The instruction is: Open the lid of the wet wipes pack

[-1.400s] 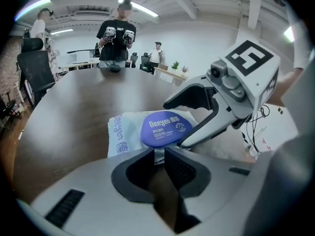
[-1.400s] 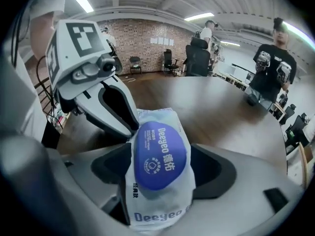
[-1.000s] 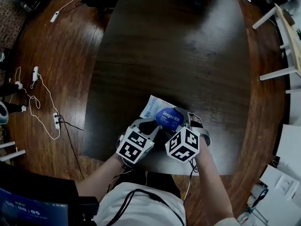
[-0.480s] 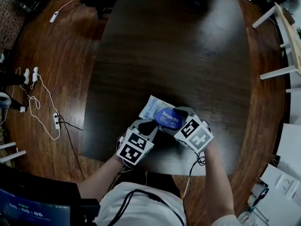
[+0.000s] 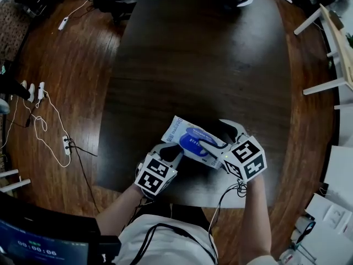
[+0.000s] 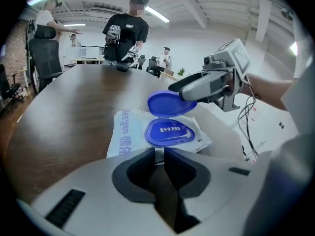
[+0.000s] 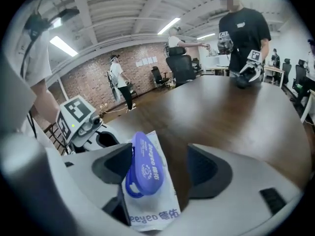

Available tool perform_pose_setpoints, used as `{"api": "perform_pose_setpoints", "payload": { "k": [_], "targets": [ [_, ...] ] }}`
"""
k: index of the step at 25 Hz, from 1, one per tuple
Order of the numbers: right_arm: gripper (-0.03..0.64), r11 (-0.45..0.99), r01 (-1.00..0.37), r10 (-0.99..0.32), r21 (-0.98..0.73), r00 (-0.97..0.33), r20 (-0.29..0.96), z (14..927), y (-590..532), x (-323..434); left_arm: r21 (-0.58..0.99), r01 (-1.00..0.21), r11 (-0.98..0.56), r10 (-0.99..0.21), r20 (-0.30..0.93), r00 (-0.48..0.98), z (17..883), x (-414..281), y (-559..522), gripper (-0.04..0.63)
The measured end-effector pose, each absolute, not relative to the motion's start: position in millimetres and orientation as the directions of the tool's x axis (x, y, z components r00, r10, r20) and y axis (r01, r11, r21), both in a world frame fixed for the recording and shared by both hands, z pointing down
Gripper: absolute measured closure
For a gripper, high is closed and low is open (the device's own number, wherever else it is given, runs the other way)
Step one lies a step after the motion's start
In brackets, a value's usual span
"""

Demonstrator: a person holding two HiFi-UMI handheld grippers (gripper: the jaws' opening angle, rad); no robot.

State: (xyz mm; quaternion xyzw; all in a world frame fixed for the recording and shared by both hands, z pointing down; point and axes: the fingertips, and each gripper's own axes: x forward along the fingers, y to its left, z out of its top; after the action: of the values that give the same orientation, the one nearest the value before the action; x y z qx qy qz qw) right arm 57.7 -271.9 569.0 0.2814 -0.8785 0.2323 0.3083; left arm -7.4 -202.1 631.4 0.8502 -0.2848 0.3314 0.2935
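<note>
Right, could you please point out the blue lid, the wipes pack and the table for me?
blue lid (image 6: 170, 103), left gripper view, middle of the raised flap.
wipes pack (image 6: 135, 132), left gripper view, white printed front.
table (image 5: 204, 65), head view, bare dark top.

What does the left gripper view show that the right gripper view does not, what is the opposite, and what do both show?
Only the left gripper view: the left gripper shut on the near edge of the wet wipes pack, and the blue base ring under the raised lid.
Only the right gripper view: the right gripper with jaws apart, the lid between them beside one jaw, and a brick wall.
Both: the pack, the lid, the table and a person in black at its far end.
</note>
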Motion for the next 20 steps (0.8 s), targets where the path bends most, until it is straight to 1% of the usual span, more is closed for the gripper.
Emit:
{"api": "perform_pose_setpoints", "payload": {
  "k": [5, 6, 8, 9, 13, 16, 19, 20],
  "targets": [
    [0.262, 0.683, -0.721, -0.465, -0.122, -0.557, 0.688, 574.0, -298.7, 90.1, 0.344, -0.704, -0.621, -0.327, 0.703, 0.631, 629.3, -8.0, -203.0, 0.535],
    [0.274, 0.668, -0.737, -0.489, -0.106, -0.541, 0.684, 575.5, -303.2, 95.6, 0.341, -0.706, -0.621, -0.337, 0.697, 0.633, 627.9, -7.5, -202.8, 0.535],
    [0.331, 0.631, -0.771, -0.536, -0.086, -0.514, 0.67, 579.1, -311.9, 104.9, 0.334, -0.704, -0.626, -0.354, 0.684, 0.638, 625.3, -7.2, -202.7, 0.536],
    [0.331, 0.614, -0.785, -0.553, -0.081, -0.501, 0.666, 582.5, -315.7, 108.5, 0.333, -0.703, -0.628, -0.358, 0.679, 0.641, 624.3, -7.3, -202.9, 0.535],
    [0.331, 0.565, -0.821, -0.588, -0.076, -0.466, 0.661, 598.7, -327.7, 116.9, 0.329, -0.697, -0.637, -0.367, 0.667, 0.649, 620.9, -7.6, -205.0, 0.535],
    [0.334, 0.562, -0.825, -0.606, -0.055, -0.456, 0.652, 603.2, -329.7, 116.2, 0.35, -0.68, -0.644, -0.361, 0.645, 0.674, 615.4, 0.8, -201.0, 0.535],
    [0.373, 0.56, -0.828, -0.632, -0.028, -0.449, 0.631, 603.1, -332.6, 109.4, 0.365, -0.665, -0.652, -0.349, 0.635, 0.69, 612.5, 12.2, -196.9, 0.535],
    [0.374, 0.559, -0.829, -0.637, -0.02, -0.446, 0.629, 602.6, -333.3, 107.6, 0.359, -0.661, -0.659, -0.348, 0.633, 0.691, 610.8, 15.7, -195.9, 0.535]
  ]
}}
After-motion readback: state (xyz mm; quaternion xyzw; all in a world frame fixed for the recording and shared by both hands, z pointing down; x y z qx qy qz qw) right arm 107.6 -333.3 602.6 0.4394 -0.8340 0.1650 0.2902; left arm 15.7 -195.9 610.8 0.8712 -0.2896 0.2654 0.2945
